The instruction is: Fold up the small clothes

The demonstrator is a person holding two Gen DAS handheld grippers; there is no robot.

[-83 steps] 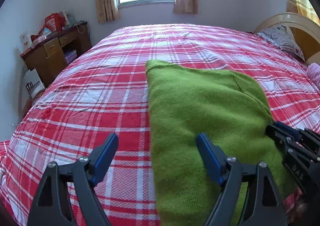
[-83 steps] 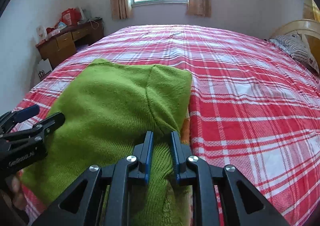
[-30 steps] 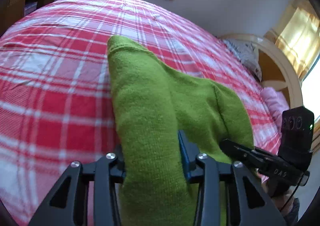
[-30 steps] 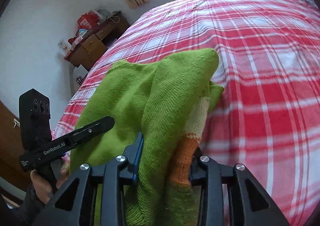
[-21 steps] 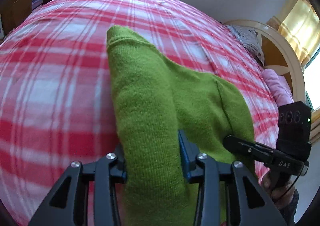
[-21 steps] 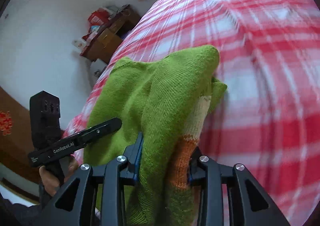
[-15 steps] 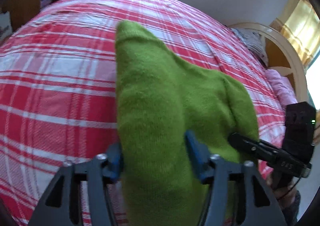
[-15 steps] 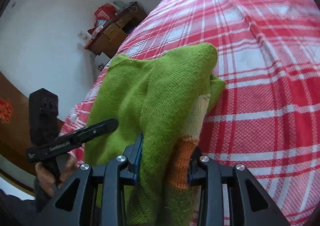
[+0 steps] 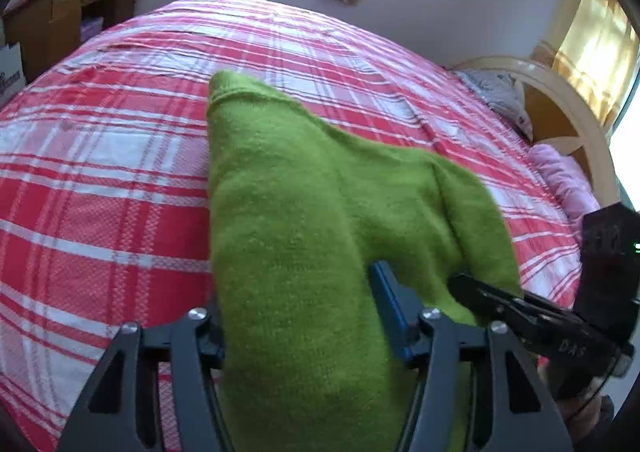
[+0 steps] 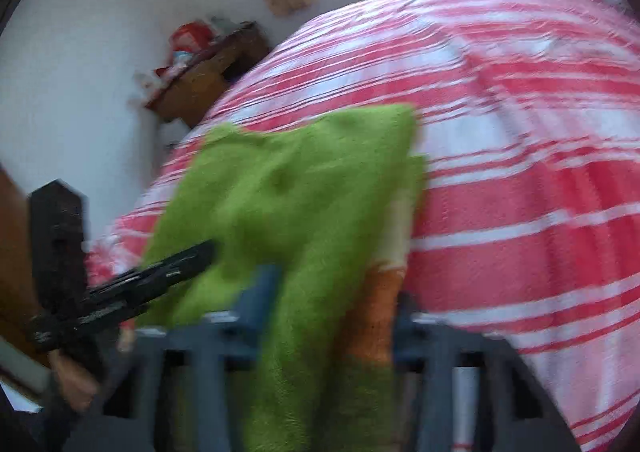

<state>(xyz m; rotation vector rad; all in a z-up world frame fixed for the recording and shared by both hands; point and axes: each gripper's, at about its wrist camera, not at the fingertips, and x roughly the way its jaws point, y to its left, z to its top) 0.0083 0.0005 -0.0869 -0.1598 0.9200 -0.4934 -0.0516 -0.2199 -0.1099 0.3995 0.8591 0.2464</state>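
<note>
While held aloft: one green sweater (image 9: 304, 236) (two tongs).

A thick fold of the green sweater (image 10: 304, 211) fills the gap between the right gripper (image 10: 332, 312) jaws, its orange band against the right-hand jaw. Left of the jaws, the left gripper (image 10: 176, 264) meets the sweater's edge.

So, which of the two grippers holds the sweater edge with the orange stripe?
The right gripper: an orange band of the green sweater lies between its fingers; the left gripper grips plain green.
</note>
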